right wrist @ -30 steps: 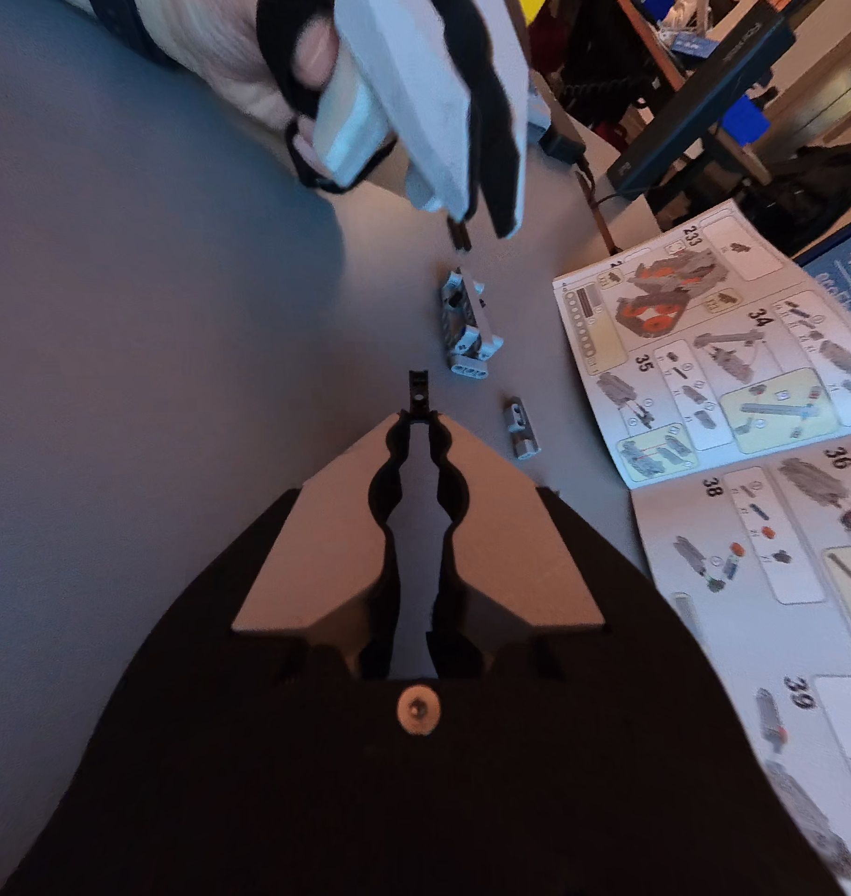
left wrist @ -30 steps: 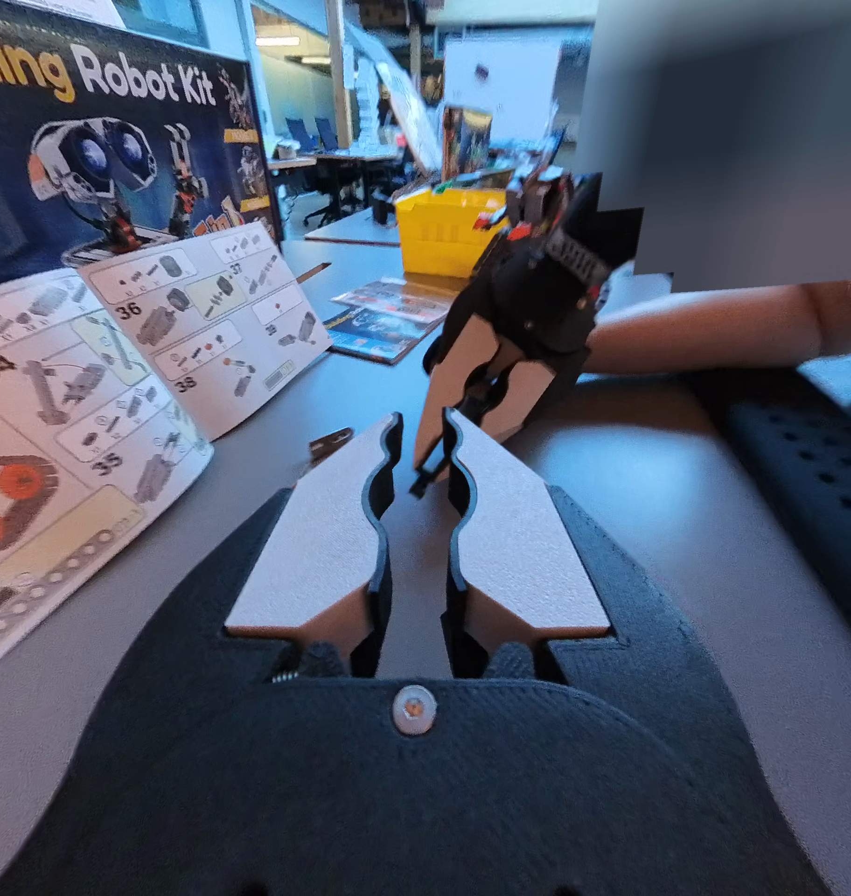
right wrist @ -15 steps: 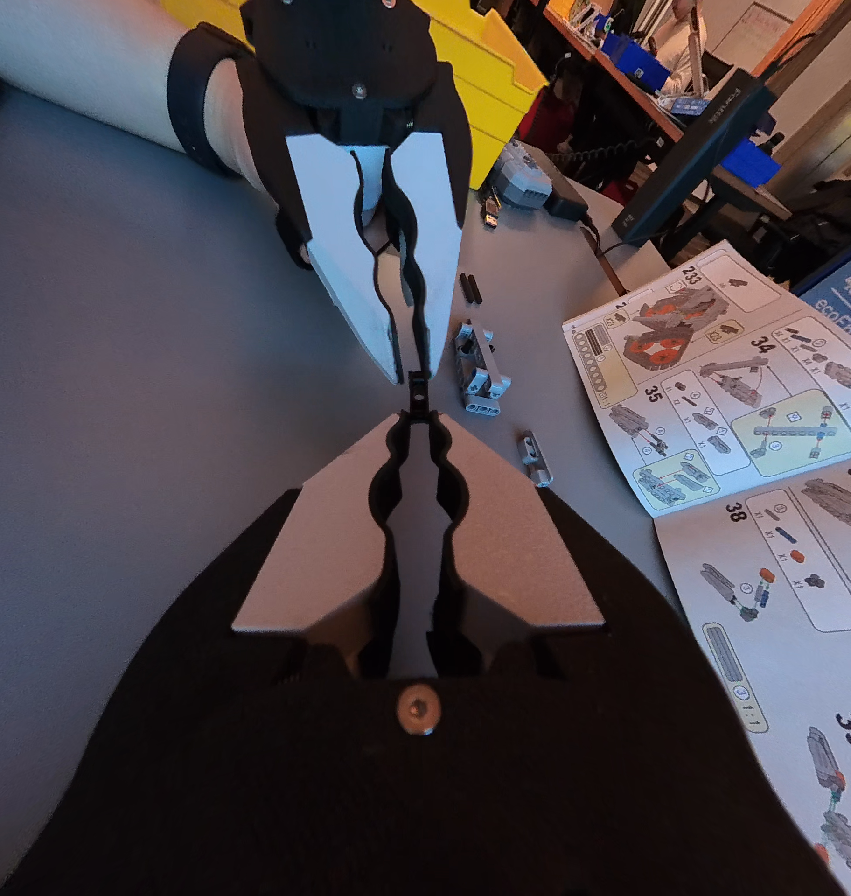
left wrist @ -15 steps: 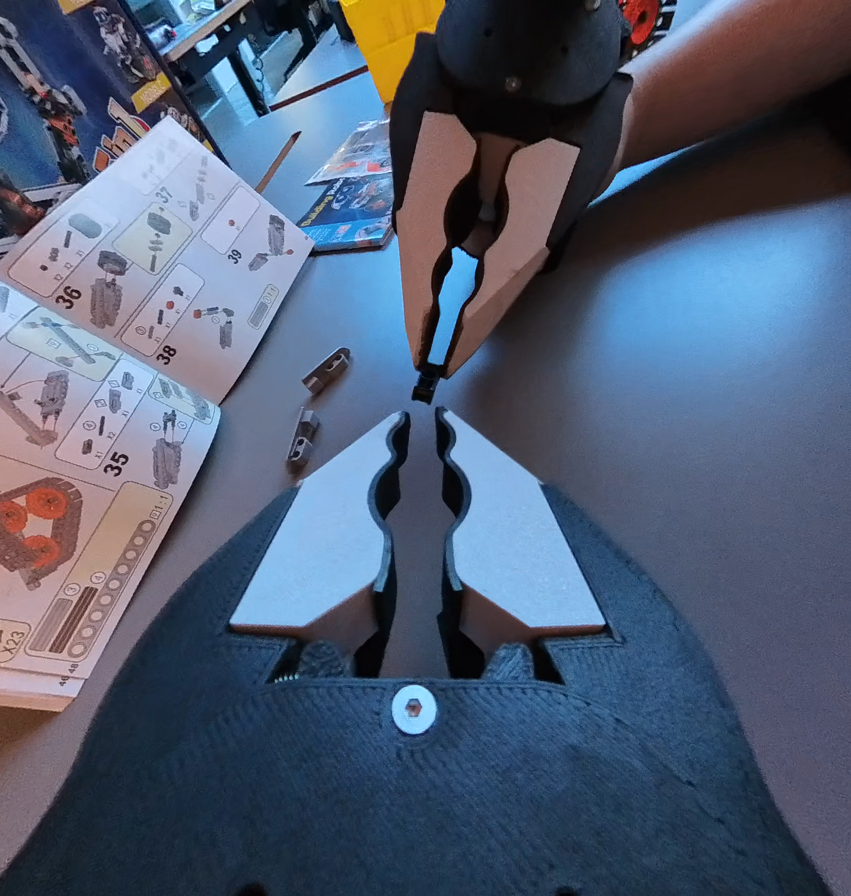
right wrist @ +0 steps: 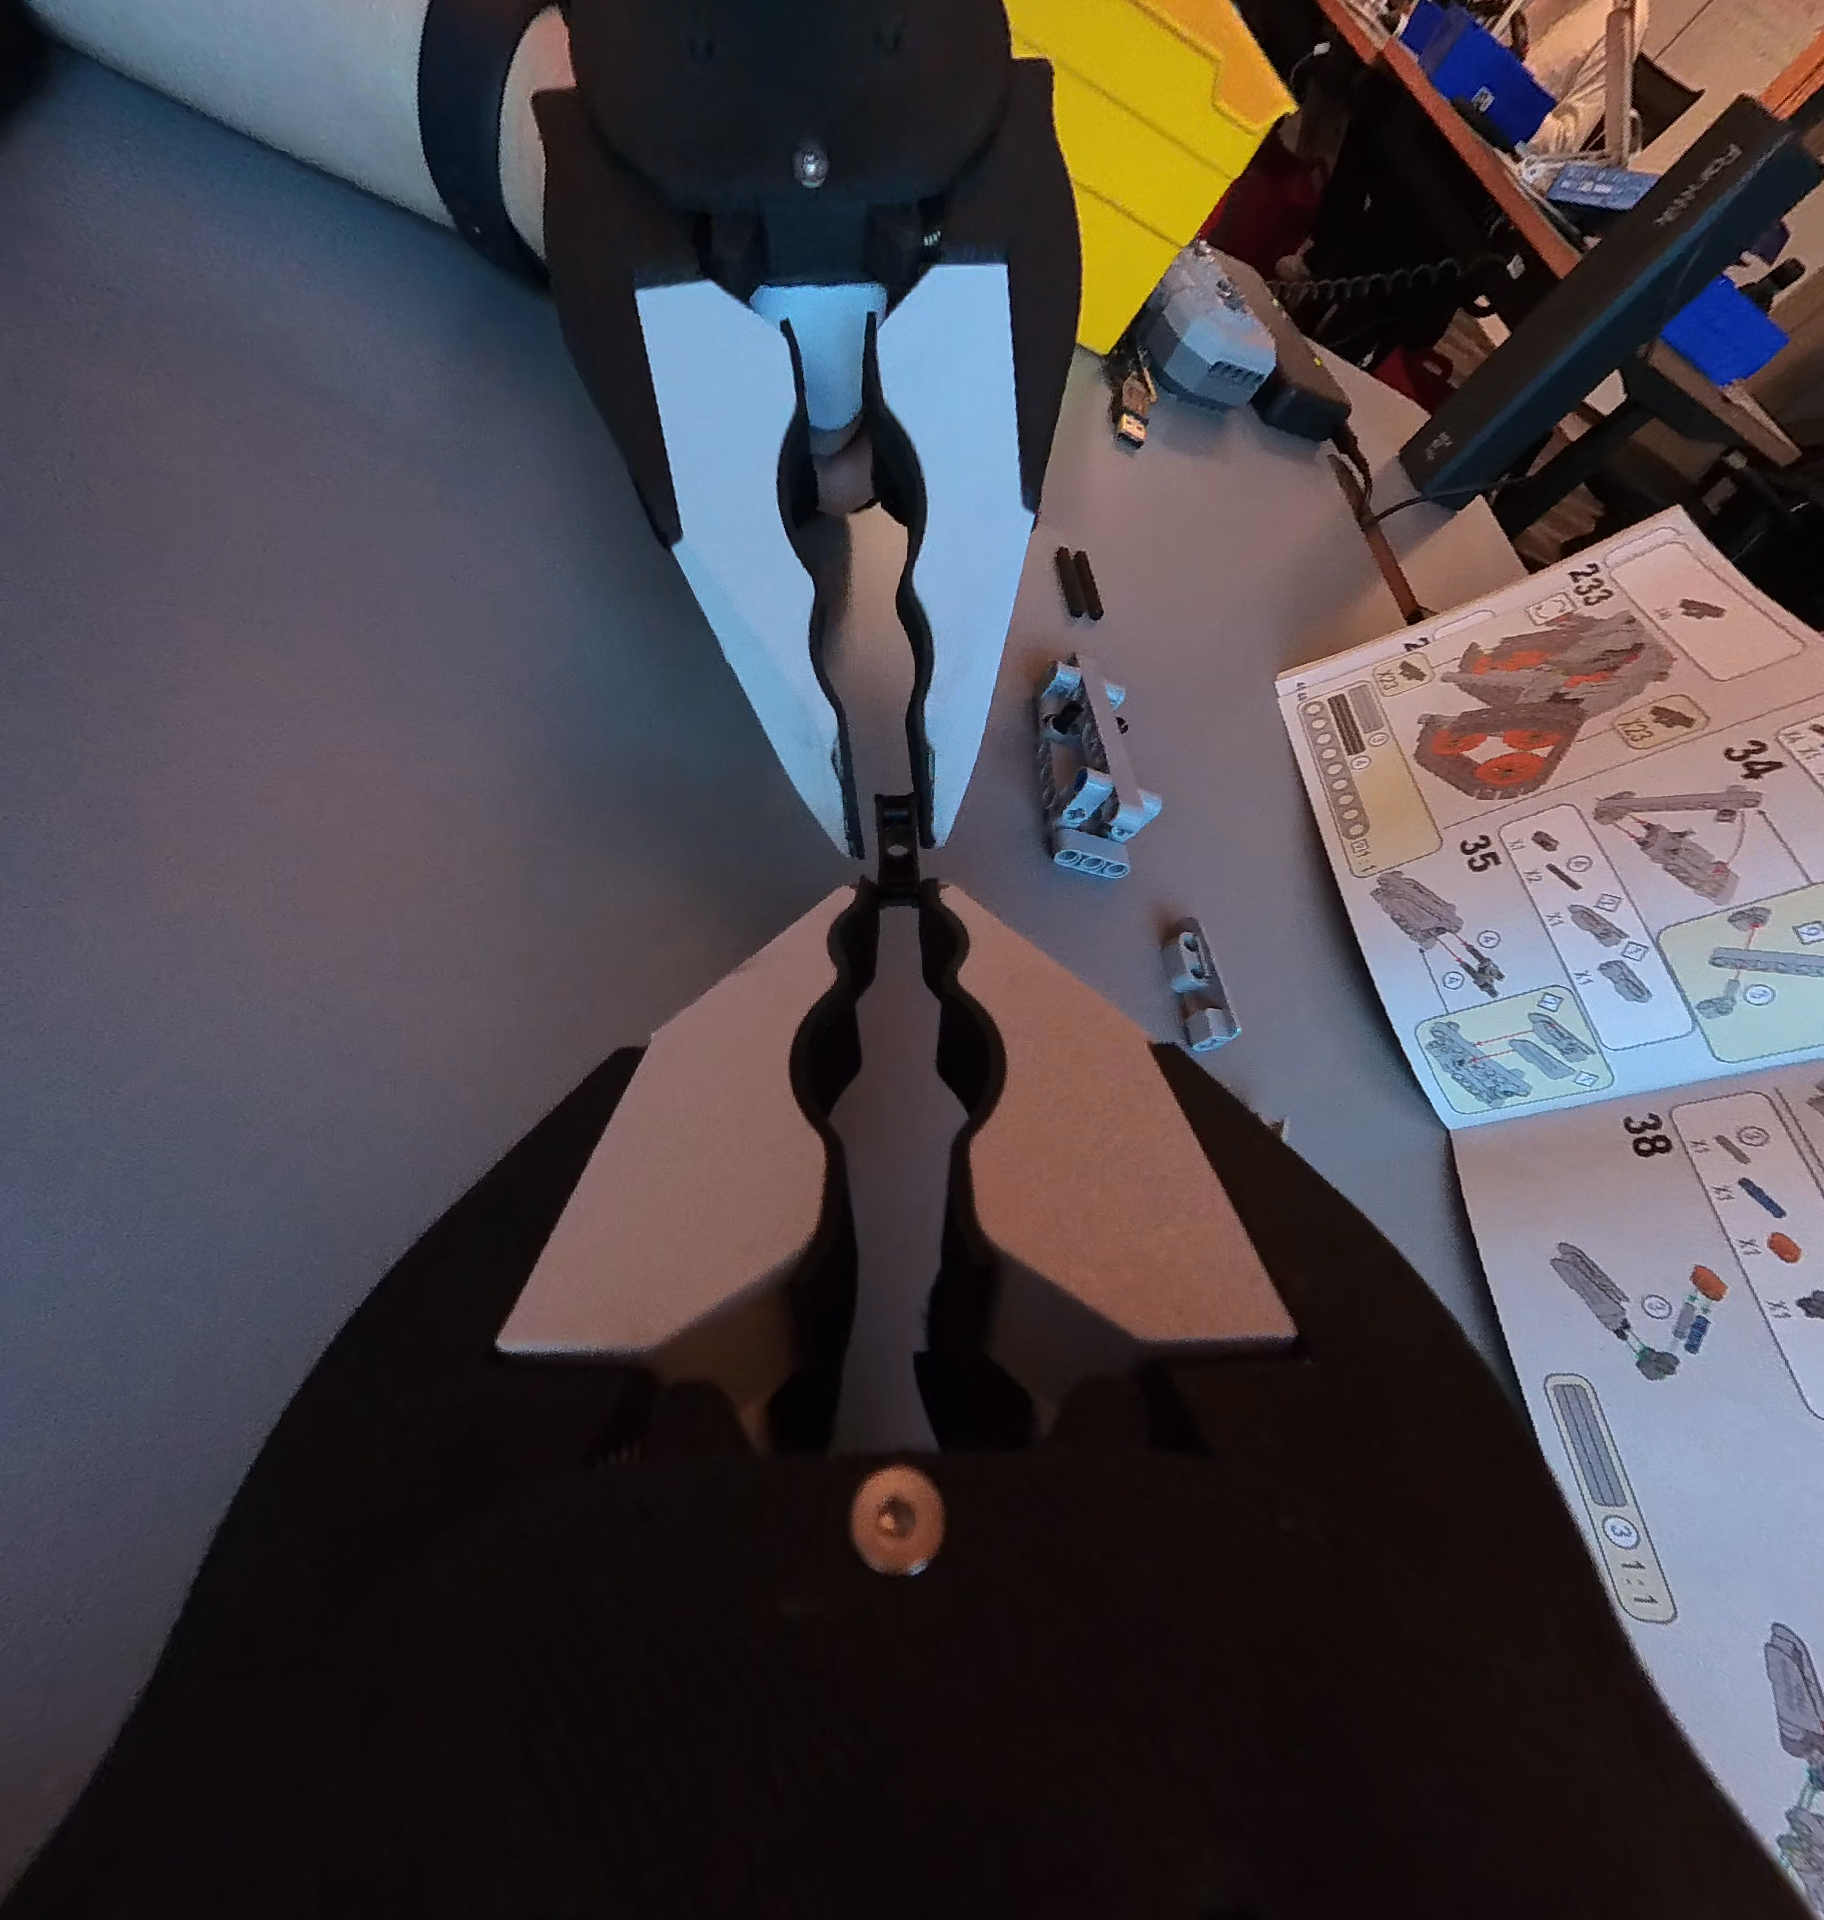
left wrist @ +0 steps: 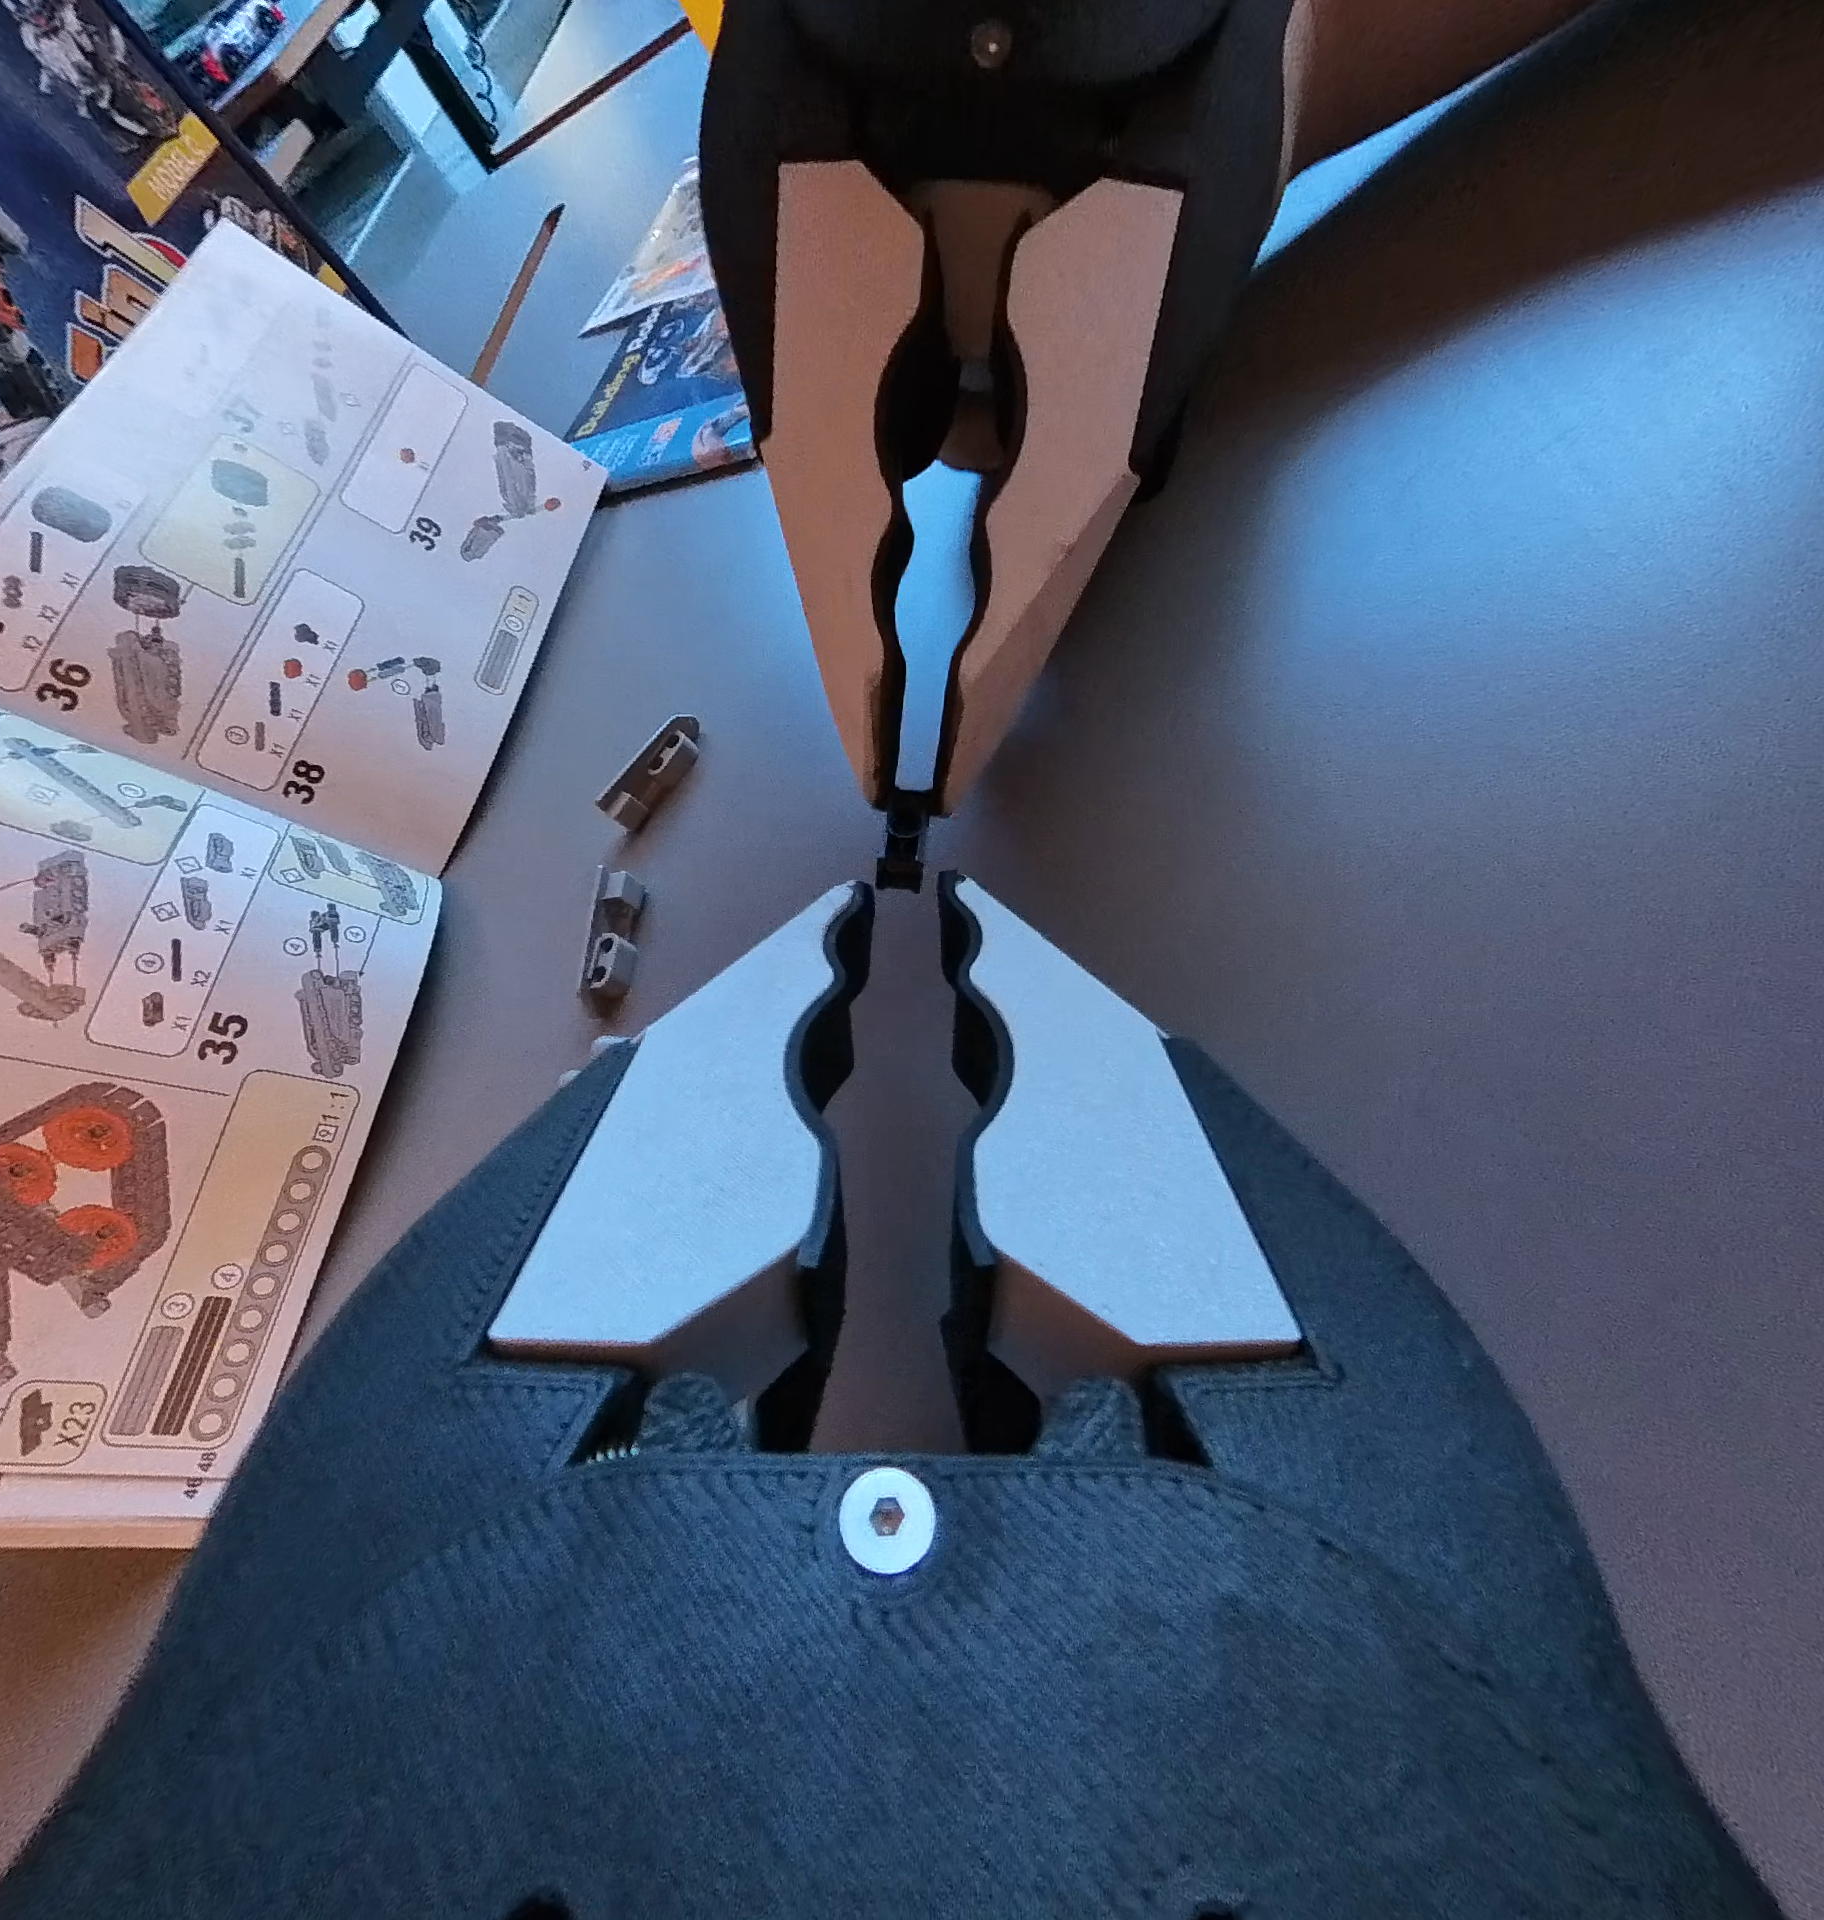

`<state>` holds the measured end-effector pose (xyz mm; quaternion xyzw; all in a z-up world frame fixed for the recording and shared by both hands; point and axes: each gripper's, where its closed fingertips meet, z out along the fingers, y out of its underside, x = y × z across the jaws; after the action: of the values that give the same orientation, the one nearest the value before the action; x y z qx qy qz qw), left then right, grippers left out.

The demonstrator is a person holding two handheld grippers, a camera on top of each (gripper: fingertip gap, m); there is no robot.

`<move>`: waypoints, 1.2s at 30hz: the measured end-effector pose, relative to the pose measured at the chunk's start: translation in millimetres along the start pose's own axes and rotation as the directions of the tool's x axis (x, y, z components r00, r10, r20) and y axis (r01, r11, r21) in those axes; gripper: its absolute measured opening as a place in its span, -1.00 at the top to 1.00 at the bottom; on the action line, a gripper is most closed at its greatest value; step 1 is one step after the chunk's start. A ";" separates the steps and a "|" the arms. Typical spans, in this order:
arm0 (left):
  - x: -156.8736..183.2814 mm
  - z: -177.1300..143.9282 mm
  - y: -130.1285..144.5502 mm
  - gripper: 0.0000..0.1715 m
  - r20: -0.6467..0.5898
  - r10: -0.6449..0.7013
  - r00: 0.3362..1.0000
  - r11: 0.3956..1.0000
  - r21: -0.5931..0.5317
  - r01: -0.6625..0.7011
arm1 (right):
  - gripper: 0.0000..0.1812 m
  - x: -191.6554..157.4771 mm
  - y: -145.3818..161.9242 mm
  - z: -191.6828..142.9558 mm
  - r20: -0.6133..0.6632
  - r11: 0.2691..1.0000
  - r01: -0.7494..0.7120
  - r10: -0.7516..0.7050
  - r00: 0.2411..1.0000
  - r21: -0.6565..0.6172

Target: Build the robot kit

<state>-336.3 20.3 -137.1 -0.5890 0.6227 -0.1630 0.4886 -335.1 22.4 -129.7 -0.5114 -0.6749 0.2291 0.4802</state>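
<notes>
The right tool (right wrist: 895, 902) is clenched on a small black pin (right wrist: 895, 847), gripping its near end at the very fingertips so that the rest of the pin sticks out forward, above the grey desk (right wrist: 316, 727). The left tool (left wrist: 905, 885) faces it tip to tip, its jaws parted a little; in the right wrist view the far end of the pin sits between the left tool's tips, but whether they touch it cannot be told. In the left wrist view the pin (left wrist: 903, 852) hangs from the right tool's closed tips, its lower end just at the mouth of the left tool's gap.

Just right of the tools in the right wrist view lies a grey beam assembly (right wrist: 1090, 774) flat on the desk, with a small grey connector (right wrist: 1199, 987) nearer and two short black pegs (right wrist: 1079, 584) side by side farther off. An open instruction booklet (right wrist: 1614, 883) lies right of those. In the left wrist view two grey connectors (left wrist: 650, 774) (left wrist: 610, 940) lie left of the tools, between them and the booklet (left wrist: 212, 779).

Farther back stand a yellow bin (right wrist: 1136, 156) and a grey block with a cable (right wrist: 1209, 343). A forearm (right wrist: 264, 94) with a dark strap runs off to the far left behind the left tool.
</notes>
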 end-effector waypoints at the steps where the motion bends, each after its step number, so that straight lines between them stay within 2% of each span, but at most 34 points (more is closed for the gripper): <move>1: 1.3 0.6 0.7 0.90 -0.004 0.007 1.000 1.000 -0.007 -0.007 | 0.92 -1.3 0.5 0.5 0.007 1.000 0.004 -0.004 1.000 -0.004; 8: 3.9 5.5 7.5 0.94 -0.008 0.030 1.000 0.998 -0.063 -0.031 | 0.92 -3.7 7.1 3.0 0.016 0.999 0.023 -0.022 1.000 -0.049; 11: -1.3 4.9 8.8 0.94 -0.008 -0.056 0.998 0.996 -0.076 0.055 | 0.86 1.1 6.4 2.7 -0.012 0.999 0.023 -0.023 1.000 -0.040; 13: -5.6 3.7 9.5 0.94 -0.022 -0.181 0.983 0.980 -0.086 0.178 | 0.78 6.3 4.4 0.9 -0.053 0.998 0.054 -0.055 0.997 -0.020; 15: -7.0 2.3 10.1 0.93 -0.066 -0.335 0.940 0.940 -0.096 0.328 | 0.77 11.4 7.3 -0.3 -0.100 0.993 0.115 -0.118 0.988 -0.041; 18: -7.1 0.6 11.9 0.93 -0.135 -0.527 0.839 0.849 -0.122 0.513 | 0.76 10.5 14.1 2.2 -0.113 0.973 0.209 -0.220 0.969 -0.100; 23: 3.6 0.5 6.2 0.93 -0.242 -0.670 0.702 0.741 -0.167 0.650 | 0.76 9.1 14.2 9.7 -0.138 0.942 0.300 -0.320 0.937 -0.151; 27: 13.3 1.9 3.1 0.93 -0.316 -0.726 0.611 0.682 -0.213 0.700 | 0.76 2.3 9.8 11.9 -0.118 0.928 0.341 -0.359 0.926 -0.149; 33: 10.5 1.1 3.1 0.94 -0.330 -0.753 0.569 0.647 -0.214 0.732 | 0.89 0.4 12.9 12.9 -0.103 0.936 0.321 -0.337 0.936 -0.143; 36: 9.1 0.9 3.9 0.94 -0.332 -0.769 0.546 0.626 -0.218 0.749 | 0.87 1.8 6.9 11.1 -0.120 0.939 0.322 -0.336 0.934 -0.122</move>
<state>-336.2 13.4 -144.3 -0.7662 0.3953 -0.4571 0.2188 -341.7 28.6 -139.4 -0.4292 -0.7265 0.0750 0.5314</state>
